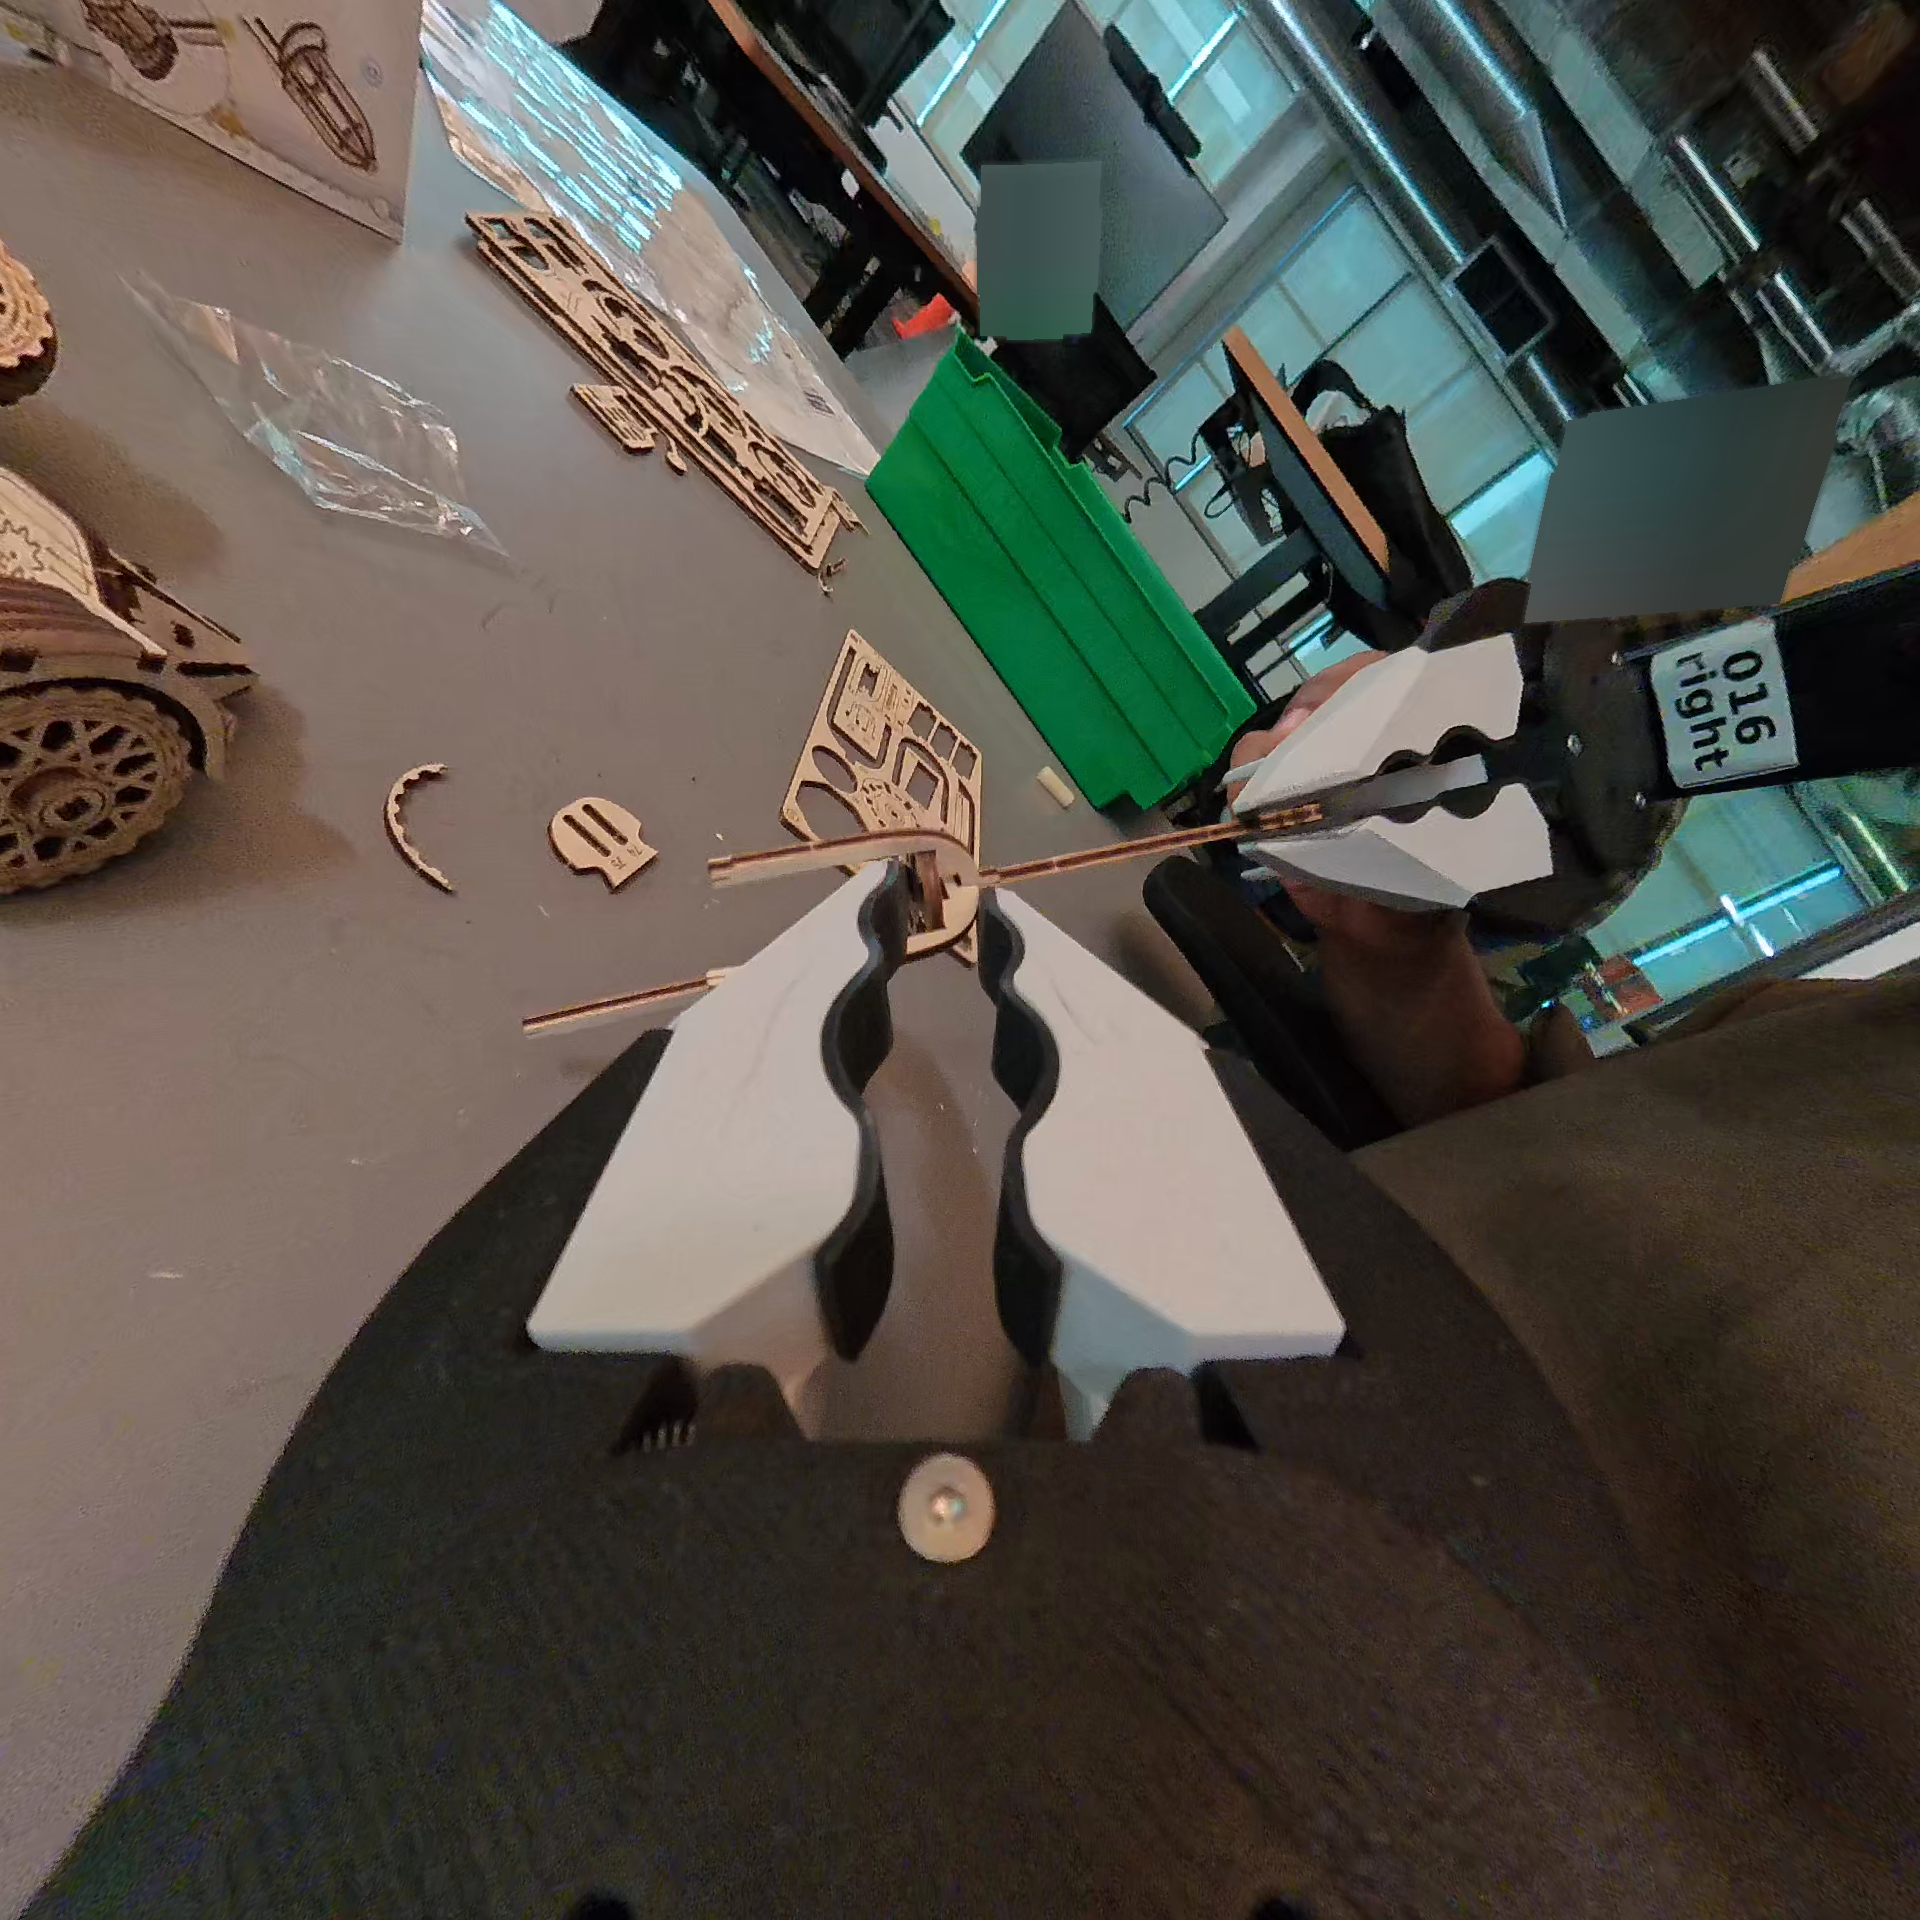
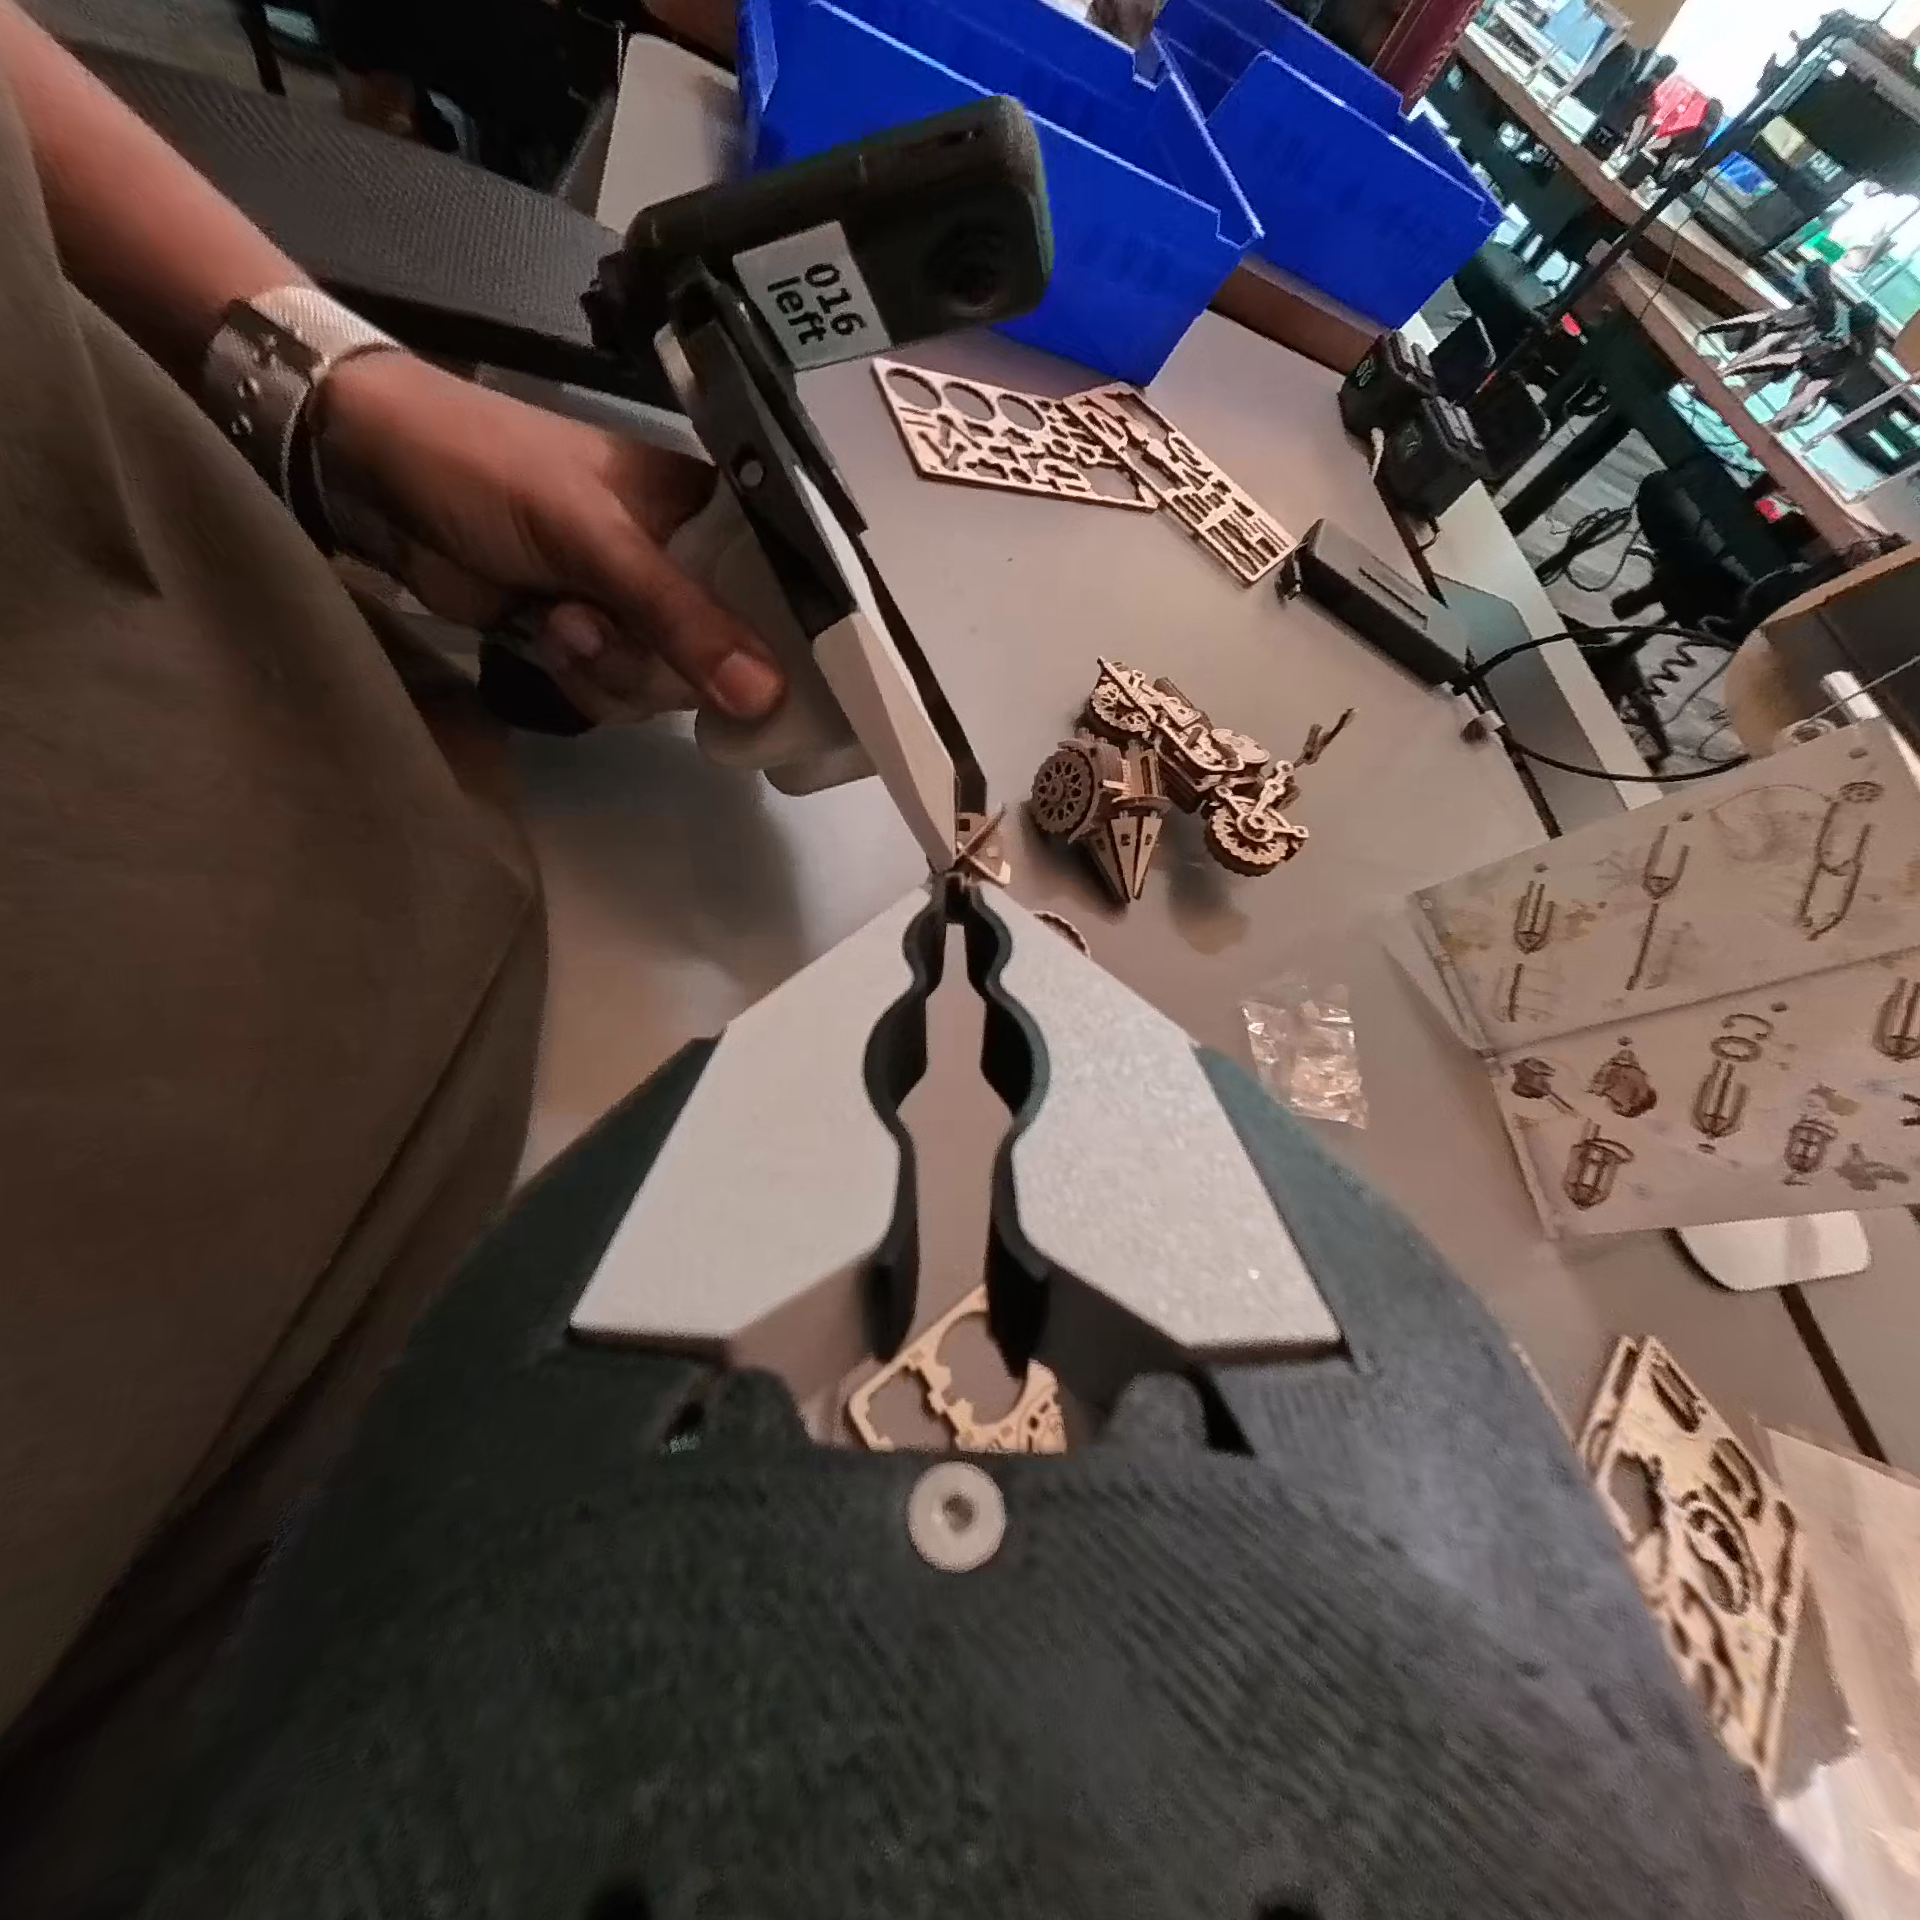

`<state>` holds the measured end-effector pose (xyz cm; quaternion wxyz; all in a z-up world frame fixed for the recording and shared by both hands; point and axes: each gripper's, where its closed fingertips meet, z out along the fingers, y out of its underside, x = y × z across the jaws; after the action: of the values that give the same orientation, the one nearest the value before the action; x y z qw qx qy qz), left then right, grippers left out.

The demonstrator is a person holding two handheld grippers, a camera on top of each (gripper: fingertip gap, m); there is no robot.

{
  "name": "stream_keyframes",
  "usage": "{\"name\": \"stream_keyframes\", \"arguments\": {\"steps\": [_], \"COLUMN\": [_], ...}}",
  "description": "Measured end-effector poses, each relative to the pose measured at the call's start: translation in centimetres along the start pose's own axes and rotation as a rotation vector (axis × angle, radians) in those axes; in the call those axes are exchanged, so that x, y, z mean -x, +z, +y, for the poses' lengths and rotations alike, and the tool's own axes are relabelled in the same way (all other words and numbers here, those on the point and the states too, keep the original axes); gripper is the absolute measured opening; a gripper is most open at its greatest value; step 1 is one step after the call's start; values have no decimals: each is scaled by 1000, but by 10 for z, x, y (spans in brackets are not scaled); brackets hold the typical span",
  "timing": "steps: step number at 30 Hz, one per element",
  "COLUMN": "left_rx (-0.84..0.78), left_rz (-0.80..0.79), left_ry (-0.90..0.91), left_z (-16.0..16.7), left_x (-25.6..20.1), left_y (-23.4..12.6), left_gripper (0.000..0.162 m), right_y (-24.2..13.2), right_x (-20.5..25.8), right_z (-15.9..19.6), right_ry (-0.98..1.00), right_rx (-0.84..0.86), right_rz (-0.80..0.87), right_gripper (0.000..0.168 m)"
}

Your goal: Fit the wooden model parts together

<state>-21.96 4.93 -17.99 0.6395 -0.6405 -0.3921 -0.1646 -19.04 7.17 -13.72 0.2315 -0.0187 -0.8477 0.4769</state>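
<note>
My left gripper (image 1: 935, 899) is shut on a small rounded wooden part (image 1: 940, 914) and holds it above the grey table (image 1: 312, 1091). A thin curved wooden strip (image 1: 831, 854) crosses just beyond its tips and meets that part. My right gripper (image 1: 1283, 821) comes in from the right, shut on the far end of a thin strip (image 1: 1122, 847). In the right wrist view my right gripper (image 2: 951, 896) is shut on the strip, seen edge-on. Its tips touch the small part (image 2: 982, 844) held by the left gripper (image 2: 961, 821). Another strip (image 1: 623, 1006) sticks out left of my left finger.
A wooden vehicle model (image 1: 94, 727) and a wooden motorcycle (image 2: 1174, 790) stand on the table. Laser-cut sheets (image 1: 675, 384) (image 2: 1039, 447), two loose parts (image 1: 416, 826) (image 1: 601, 840), a plastic bag (image 1: 332, 416), an instruction booklet (image 2: 1683, 987), a green bin (image 1: 1039, 582) and blue bins (image 2: 1122, 208) lie around. About 6 cm separates my left fingertips from my right.
</note>
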Motion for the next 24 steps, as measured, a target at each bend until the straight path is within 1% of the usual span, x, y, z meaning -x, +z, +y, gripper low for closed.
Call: {"name": "stream_keyframes", "arguments": {"steps": [4,9,24], "left_rx": [-32,-50,-12], "left_rz": [27,49,32], "left_ry": [-84,-173,-155], "left_z": [0,4,13], "left_x": [2,7,8], "left_y": [-2,-3,0], "left_gripper": [12,12,11], "right_y": [2,6,7], "right_x": [0,0,-2], "right_z": [3,5,7], "right_ry": [39,146,213], "right_rx": [-5,-20,-52], "right_rz": [-1,-20,-48], "right_gripper": [2,2,2]}}
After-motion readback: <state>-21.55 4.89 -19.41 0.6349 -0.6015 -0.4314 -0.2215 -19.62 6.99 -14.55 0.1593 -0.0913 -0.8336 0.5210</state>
